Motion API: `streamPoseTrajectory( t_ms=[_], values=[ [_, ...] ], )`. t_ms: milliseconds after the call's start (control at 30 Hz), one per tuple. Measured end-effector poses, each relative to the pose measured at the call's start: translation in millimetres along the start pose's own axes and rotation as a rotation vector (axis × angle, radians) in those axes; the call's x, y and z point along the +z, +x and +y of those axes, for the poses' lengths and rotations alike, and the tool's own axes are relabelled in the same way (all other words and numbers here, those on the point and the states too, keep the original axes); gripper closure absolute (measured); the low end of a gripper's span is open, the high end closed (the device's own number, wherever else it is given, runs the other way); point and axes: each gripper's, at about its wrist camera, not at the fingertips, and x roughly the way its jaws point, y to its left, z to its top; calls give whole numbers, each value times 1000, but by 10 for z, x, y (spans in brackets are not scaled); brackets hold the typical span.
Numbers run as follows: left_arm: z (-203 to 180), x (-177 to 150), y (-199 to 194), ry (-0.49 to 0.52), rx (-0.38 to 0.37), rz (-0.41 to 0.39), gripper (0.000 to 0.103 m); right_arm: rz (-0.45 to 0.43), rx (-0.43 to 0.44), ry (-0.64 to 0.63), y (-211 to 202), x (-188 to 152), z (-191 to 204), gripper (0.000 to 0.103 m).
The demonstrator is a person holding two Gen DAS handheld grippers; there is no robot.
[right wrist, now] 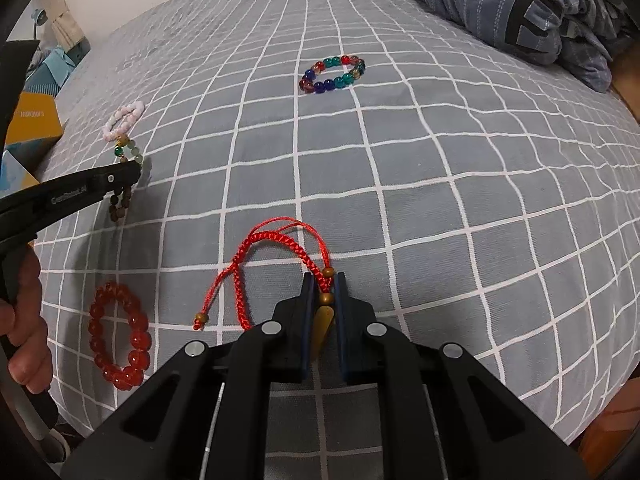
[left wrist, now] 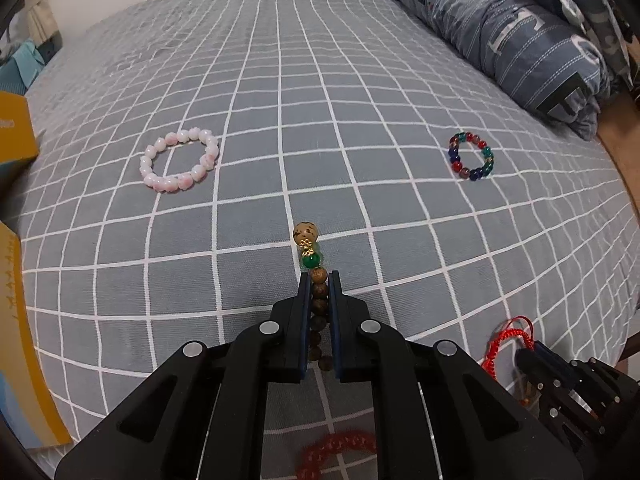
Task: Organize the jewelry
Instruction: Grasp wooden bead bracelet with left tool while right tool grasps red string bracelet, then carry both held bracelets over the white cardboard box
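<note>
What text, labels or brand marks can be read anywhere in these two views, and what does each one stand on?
"E": large dark letter on the folded blue duvet; its other letters are folded or cut off.
Pale lettering on the side of the left gripper: too blurred to read.
Dark print on the yellow box: appears upside down, not legible.
Small marks on the yellow box at the left edge: too small.

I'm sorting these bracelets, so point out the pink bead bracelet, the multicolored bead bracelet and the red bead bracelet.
pink bead bracelet (left wrist: 160, 181): left wrist view, a bead on its near edge.
multicolored bead bracelet (right wrist: 319, 88): right wrist view, a near blue bead.
red bead bracelet (right wrist: 139, 358): right wrist view, a right-side bead.
</note>
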Motion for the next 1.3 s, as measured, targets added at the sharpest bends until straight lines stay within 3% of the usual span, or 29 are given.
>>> streamPoseTrajectory(
  t_ms=[767, 1300],
  values=[
    [97, -193, -714, 19, -4, -139, 95, -221, -52, 27, -531, 167, 148, 94],
    [511, -364, -1380, -15, 46, -275, 95, -377, -51, -2, -1035, 333, 570, 94]
  ],
)
